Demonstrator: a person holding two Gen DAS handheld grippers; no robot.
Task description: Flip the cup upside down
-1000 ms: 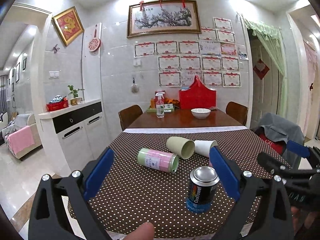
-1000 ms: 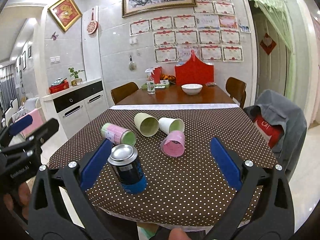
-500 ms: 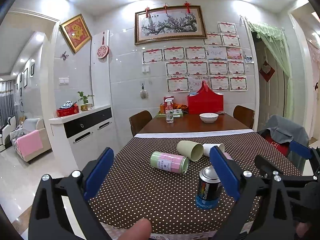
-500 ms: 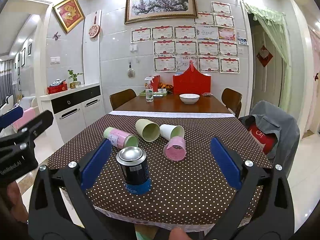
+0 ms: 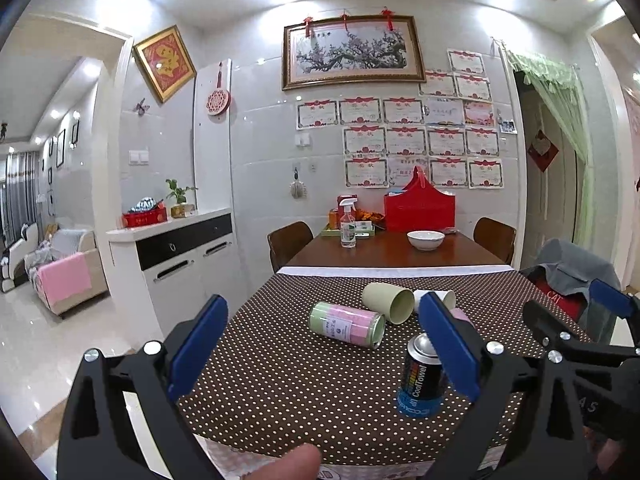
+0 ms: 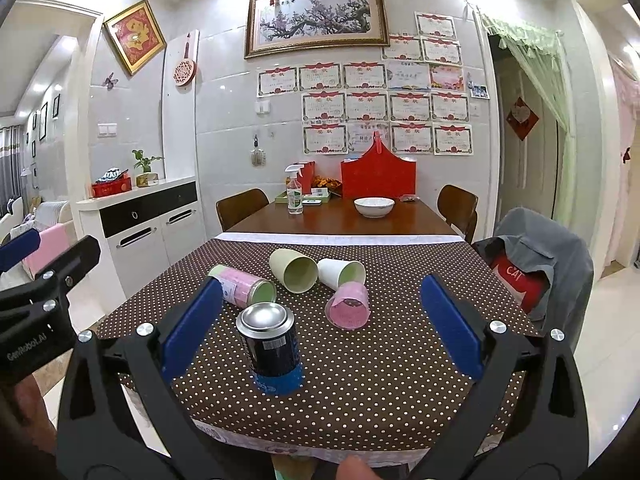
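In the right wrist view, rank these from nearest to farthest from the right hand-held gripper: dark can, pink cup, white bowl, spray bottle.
1. Dark can: upright, nearest the right hand-held gripper, left of centre.
2. Pink cup: on its side, mid-cloth.
3. and 4. Spray bottle and white bowl: far wooden end, too close to call.

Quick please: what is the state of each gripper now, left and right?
Left gripper: jaws open, holding nothing.
Right gripper: jaws open, holding nothing.

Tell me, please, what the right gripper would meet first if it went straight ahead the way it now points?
Probably the pink cup lying on its side, roughly centred between the open right gripper fingers. The upright can sits nearer but left of centre, so it might be clipped first; depth is unclear.
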